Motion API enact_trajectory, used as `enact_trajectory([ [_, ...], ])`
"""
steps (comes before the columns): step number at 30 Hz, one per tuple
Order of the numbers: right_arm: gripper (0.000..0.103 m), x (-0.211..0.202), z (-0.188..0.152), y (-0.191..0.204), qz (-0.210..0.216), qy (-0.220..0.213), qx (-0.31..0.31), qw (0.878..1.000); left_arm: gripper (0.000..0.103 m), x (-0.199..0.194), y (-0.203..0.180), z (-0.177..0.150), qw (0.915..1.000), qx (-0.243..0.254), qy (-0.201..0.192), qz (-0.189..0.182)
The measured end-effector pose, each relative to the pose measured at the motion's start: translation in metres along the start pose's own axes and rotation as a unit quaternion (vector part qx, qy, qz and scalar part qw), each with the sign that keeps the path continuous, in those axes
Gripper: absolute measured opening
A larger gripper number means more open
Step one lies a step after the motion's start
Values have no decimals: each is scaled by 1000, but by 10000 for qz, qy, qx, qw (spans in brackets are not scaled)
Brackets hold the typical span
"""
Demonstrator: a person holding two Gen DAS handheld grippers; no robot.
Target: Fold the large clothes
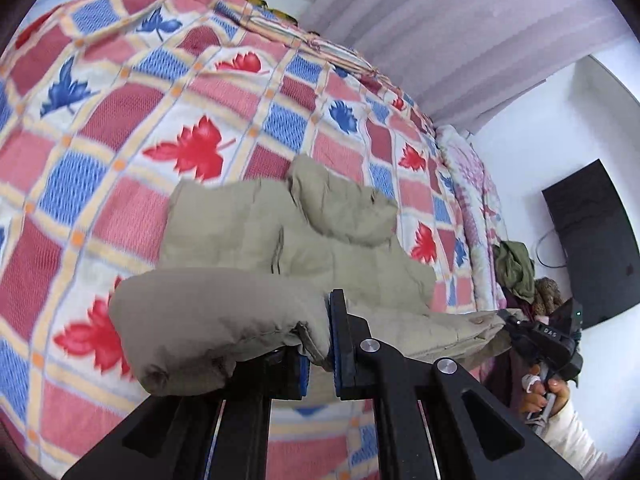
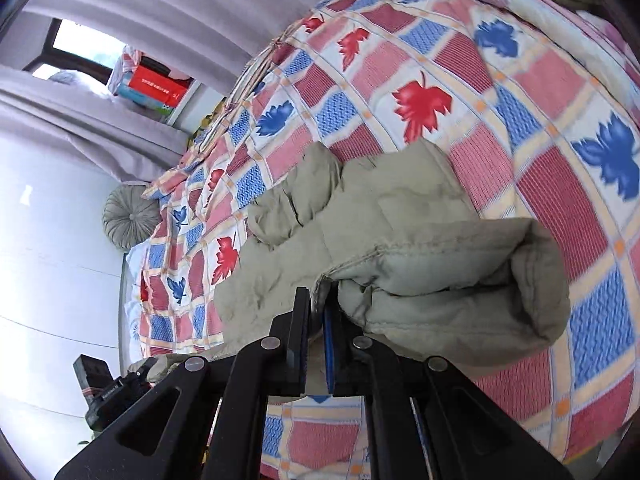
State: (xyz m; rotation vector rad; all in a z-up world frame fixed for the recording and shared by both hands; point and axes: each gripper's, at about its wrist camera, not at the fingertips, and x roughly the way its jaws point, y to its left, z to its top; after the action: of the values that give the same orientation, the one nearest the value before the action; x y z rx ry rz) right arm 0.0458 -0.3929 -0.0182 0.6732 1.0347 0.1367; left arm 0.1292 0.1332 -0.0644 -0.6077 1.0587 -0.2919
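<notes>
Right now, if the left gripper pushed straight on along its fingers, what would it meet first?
The left gripper is already shut on the beige padded jacket; pushed on, it would probably press that into the leaf-patterned quilt.

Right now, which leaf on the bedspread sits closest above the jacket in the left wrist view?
The big red leaf, just above the jacket. The blue leaves lie farther up the bedspread.

Beige jacket (image 1: pixel 248 232), red-and-blue leaf-check bedspread (image 1: pixel 120 92)

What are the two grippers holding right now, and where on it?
Both are shut on the beige padded jacket: the left gripper and the right gripper each pinch its near edge.
</notes>
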Motion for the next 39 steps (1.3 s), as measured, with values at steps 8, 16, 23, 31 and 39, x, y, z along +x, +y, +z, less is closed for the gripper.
enact_trajectory([
  [8, 7, 79, 86, 22, -400, -9, -298, 9988, 10, 82, 9, 64, 9974, 284, -337, 572],
  [16, 7, 175, 125, -14, -982, -62, -300, 9947, 10, 190, 54, 77, 9917, 56, -69, 1280],
  [23, 7, 231, 113, -47, -1244, 83, -238, 9919, 10, 221, 58, 79, 9877, 116, 27, 1561],
  [31, 8, 219, 117, -42, -1201, 130, -301, 9922, 25, 193, 43, 82, 9865, 531, 26, 1550],
  [39, 69, 157, 116, -38, -1516, -302, -716, 9854, 103, 155, 44, 85, 9808, 811, -341, 1741],
])
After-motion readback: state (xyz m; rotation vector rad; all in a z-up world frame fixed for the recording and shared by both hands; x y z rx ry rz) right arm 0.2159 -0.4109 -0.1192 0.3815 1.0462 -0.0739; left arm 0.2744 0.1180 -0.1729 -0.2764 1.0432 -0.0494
